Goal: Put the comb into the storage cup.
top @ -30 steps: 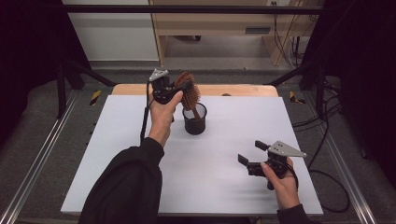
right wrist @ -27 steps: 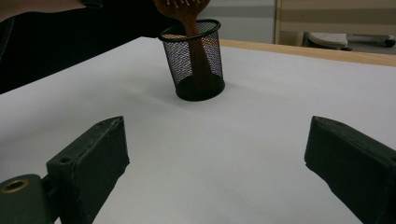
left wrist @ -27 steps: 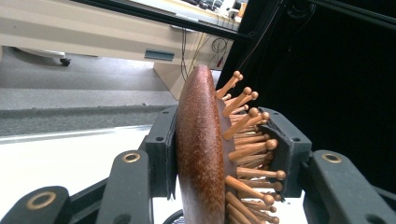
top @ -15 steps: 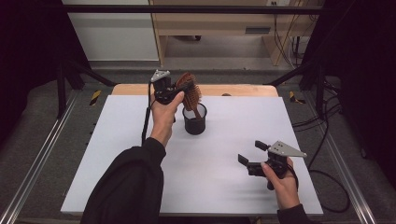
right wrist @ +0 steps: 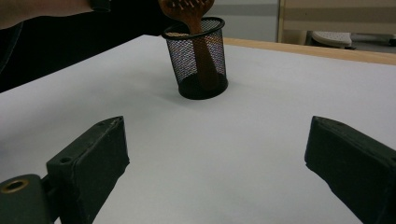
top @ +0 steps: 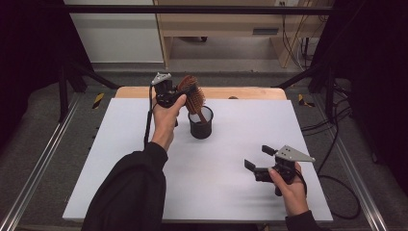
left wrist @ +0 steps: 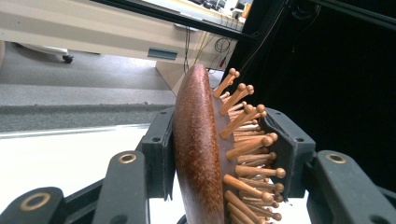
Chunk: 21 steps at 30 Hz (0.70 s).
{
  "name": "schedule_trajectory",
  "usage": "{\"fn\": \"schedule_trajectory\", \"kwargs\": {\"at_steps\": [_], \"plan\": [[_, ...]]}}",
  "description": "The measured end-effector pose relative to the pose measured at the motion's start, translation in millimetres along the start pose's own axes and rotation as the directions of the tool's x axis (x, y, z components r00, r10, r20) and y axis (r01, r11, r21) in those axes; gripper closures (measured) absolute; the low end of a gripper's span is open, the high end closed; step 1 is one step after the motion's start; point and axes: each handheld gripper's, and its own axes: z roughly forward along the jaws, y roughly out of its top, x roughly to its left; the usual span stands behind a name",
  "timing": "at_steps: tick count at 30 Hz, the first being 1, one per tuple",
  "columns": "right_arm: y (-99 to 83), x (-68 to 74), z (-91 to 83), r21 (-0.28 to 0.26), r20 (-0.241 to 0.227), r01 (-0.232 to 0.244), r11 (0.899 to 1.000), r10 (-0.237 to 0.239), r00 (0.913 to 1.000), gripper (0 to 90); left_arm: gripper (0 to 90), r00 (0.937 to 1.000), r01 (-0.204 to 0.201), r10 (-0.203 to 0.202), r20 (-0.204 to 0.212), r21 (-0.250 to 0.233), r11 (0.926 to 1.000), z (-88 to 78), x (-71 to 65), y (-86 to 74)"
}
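The left claw holds a wooden hairbrush by its head, one pad against the smooth back and the other against the bristle tips, as the left claw view shows. Its jaws have just been opening a little, yet the brush head sits between them and the pads look to be touching it on both sides. The brush stands handle-down in a black mesh cup that sits near the far edge of the tabletop, left of the middle; in the right claw view the handle reaches to the cup's floor. The step in hand looks like the release: the brush is already placed in the cup and the grip is being loosened. The next move calls for spreading the jaws enough to free the bristles, then drawing the claw back and up without snagging them, or the light cup may tip. The right claw rests with jaws spread and nothing between them, near the right front corner, well apart from the cup.
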Motion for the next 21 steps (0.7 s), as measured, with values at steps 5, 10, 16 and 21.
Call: {"fn": "schedule_trajectory", "kwargs": {"at_steps": [5, 10, 16, 21], "plan": [[-0.1, 0.5, 0.5, 0.004, -0.001, 0.005, 1.000, -0.005, 1.0000, 6.2, 47.0, 0.9995, -0.032, 0.032, -0.007, 0.008, 0.9995, 0.9, 3.5, -0.3], [-0.2, 0.8, 1.0, 0.006, -0.002, 0.006, 1.000, -0.006, 1.0000, 6.1, 45.3, 0.9992, -0.038, 0.038, -0.014, 0.014, 0.9992, 0.7, 7.5, -0.4], [-0.4, 1.1, 1.7, 0.009, -0.003, 0.009, 1.000, -0.009, 1.0000, 6.1, 43.2, 0.9988, -0.041, 0.041, -0.028, 0.028, 0.9988, 0.5, 12.1, -0.4], [-0.4, 1.0, 1.7, 0.010, -0.007, 0.008, 1.000, -0.008, 0.9999, 6.0, 42.7, 0.9992, -0.028, 0.029, -0.029, 0.022, 0.9994, 0.4, 15.3, -1.8]]}}
